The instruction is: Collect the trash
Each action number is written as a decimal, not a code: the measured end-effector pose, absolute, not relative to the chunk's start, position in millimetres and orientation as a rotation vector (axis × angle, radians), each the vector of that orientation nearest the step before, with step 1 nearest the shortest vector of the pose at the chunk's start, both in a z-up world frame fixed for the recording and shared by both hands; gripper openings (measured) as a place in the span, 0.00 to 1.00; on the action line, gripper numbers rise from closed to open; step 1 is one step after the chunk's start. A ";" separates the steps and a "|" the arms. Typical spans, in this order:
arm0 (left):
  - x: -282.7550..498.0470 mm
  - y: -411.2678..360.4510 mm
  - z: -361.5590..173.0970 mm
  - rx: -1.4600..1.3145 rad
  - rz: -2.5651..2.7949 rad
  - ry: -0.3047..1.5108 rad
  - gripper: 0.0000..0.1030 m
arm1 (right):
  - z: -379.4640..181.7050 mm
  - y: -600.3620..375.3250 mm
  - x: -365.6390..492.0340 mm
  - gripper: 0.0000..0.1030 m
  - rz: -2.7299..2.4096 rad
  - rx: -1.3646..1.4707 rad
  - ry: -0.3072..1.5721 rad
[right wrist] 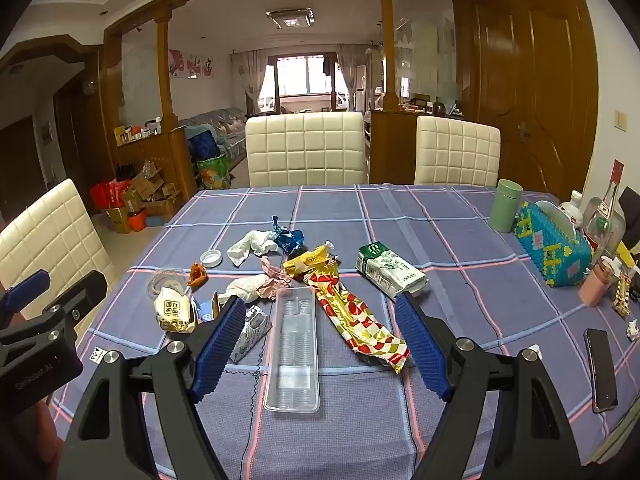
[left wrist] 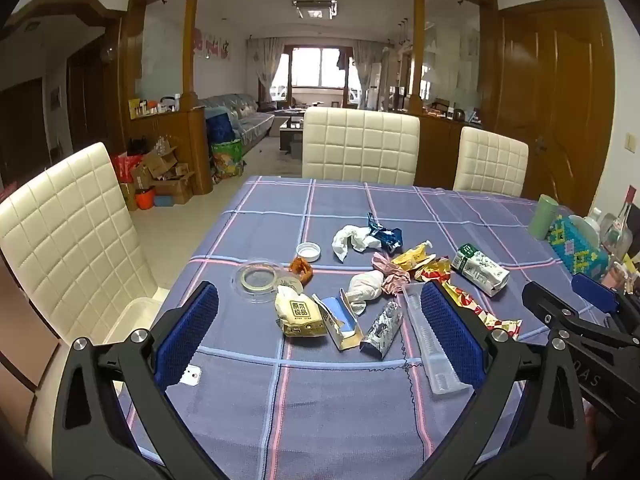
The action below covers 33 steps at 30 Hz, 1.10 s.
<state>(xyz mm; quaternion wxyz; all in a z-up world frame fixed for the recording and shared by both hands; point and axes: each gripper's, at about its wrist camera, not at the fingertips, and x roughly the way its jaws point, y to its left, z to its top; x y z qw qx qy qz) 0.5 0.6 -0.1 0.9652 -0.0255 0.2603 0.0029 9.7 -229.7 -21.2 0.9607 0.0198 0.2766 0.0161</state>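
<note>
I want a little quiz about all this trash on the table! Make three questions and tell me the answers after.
1. True or false: the right gripper is holding the clear tray.
2. Which thing lies farther from the grippers: (a) the white cap, (b) the clear tray, (c) the red-and-yellow wrapper?
3. Fill in: the phone lies near the table's ____ edge in the right wrist view.

Key:
1. False. Its fingers stand open above the table, touching nothing.
2. (a), the white cap.
3. Right.
</note>
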 end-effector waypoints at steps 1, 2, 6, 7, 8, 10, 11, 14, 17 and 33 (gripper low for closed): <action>0.7 0.5 -0.3 -0.050 0.005 0.532 0.97 | -21.1 -229.7 9.6 0.73 0.033 0.040 0.561; 0.6 0.6 -0.2 -0.050 0.003 0.531 0.97 | -21.1 -229.6 9.5 0.73 0.032 0.038 0.561; 0.2 1.7 0.3 -0.054 0.003 0.526 0.97 | -21.2 -229.3 9.9 0.73 0.031 0.036 0.565; 0.0 2.1 0.4 -0.054 0.004 0.525 0.97 | -21.2 -229.3 9.8 0.73 0.031 0.036 0.564; -0.3 2.4 0.4 -0.054 0.005 0.524 0.97 | -21.1 -229.2 9.9 0.73 0.031 0.035 0.564; 2.0 2.8 -3.2 -0.053 -0.001 0.535 0.97 | -20.8 -229.4 9.9 0.73 0.031 0.036 0.563; 2.1 3.1 -3.5 -0.052 -0.002 0.534 0.97 | -20.8 -229.5 9.9 0.73 0.031 0.037 0.563; 2.4 4.2 -5.1 -0.048 -0.003 0.531 0.97 | -20.4 -229.3 10.1 0.73 0.031 0.035 0.563; 0.5 -5.8 -5.7 -0.046 -0.005 0.533 0.97 | -20.1 -229.6 10.4 0.73 0.032 0.036 0.564; 1.1 -6.5 0.3 -0.049 -0.008 0.542 0.97 | -18.6 -230.0 9.9 0.73 0.031 0.036 0.563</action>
